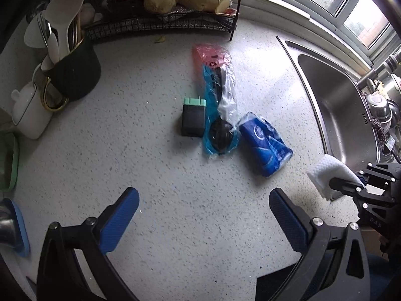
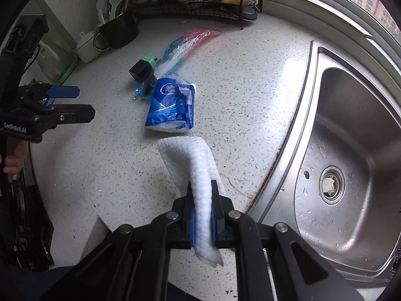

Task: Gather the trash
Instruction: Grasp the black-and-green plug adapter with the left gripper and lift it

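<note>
Speckled tabletop (image 2: 250, 87) beside the sink (image 2: 351, 150): right tongs (image 2: 203, 222) pinch a white wipe (image 2: 195, 165), left tongs (image 1: 204, 215) spread. Keep that pinch firm, I'd say, and carry the wipe clear of the blue tissue pack (image 2: 171, 106).

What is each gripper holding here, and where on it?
Right tongs pinch the white paper towel near one end; left tongs are open, holding nothing.

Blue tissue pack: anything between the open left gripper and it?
Nothing visible. Bare countertop lies between the left gripper and the blue tissue pack. The plastic wrapper touches the pack's far-left side.
</note>
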Tool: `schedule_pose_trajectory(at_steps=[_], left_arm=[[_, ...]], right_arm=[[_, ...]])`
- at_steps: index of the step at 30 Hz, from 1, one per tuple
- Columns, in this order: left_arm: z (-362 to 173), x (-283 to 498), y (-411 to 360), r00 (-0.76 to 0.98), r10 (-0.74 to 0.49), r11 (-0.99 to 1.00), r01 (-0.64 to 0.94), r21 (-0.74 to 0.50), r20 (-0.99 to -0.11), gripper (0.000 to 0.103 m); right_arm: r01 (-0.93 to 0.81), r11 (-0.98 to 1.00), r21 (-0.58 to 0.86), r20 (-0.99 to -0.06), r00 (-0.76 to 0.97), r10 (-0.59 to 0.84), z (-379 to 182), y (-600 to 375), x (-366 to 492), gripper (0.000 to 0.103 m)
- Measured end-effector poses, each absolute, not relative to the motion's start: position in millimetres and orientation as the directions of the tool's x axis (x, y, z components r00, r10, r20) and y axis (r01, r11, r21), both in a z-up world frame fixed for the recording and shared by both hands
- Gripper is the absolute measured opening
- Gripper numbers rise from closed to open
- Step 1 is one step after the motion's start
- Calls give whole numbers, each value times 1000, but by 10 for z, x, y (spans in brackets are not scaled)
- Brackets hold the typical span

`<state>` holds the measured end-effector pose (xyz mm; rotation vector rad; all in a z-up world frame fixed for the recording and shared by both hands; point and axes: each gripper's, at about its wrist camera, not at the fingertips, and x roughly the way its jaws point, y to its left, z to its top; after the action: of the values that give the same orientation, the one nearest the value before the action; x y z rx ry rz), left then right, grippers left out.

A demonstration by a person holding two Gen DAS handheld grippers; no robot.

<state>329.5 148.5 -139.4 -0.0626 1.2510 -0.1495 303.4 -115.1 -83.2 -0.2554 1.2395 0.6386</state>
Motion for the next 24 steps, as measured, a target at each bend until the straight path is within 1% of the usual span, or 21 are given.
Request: schedule_pose_trajectory(at_steps=[4,11,13,15,19,22,24], left_arm=[[-1470,3612,1569,300,-128,990,101,-102,-945,103],[-1687,4041,1605,264,-106,988,139,-71,-959,103],[-1743,4095,1616,256,-92,986,158,-52,-962,99],[-1801,4174,1614,247,-80,984,172,-38,-966,93],[-1885,4236,1634,239,-75,980,196,-28,-968,90],[-1948,4284,1641,226,-97,976,214,-47,-969,82],[-1975,4322,1619,221,-102,974,223,-52,-970,75]], right_arm=[[-555,822,125,-930,223,292,-722,-1237,3084,8],[-483,866,130,-935,231,269,-797,-1395,3193,8],[-465,875,136,-936,229,268,-806,-1397,3213,8],[-458,878,137,-937,228,265,-825,-1357,3238,8],[-456,879,139,-939,221,263,-834,-1304,3251,8],[-442,883,155,-941,206,269,-855,-1317,3257,8],[-431,888,161,-942,202,269,-862,-1331,3268,8]])
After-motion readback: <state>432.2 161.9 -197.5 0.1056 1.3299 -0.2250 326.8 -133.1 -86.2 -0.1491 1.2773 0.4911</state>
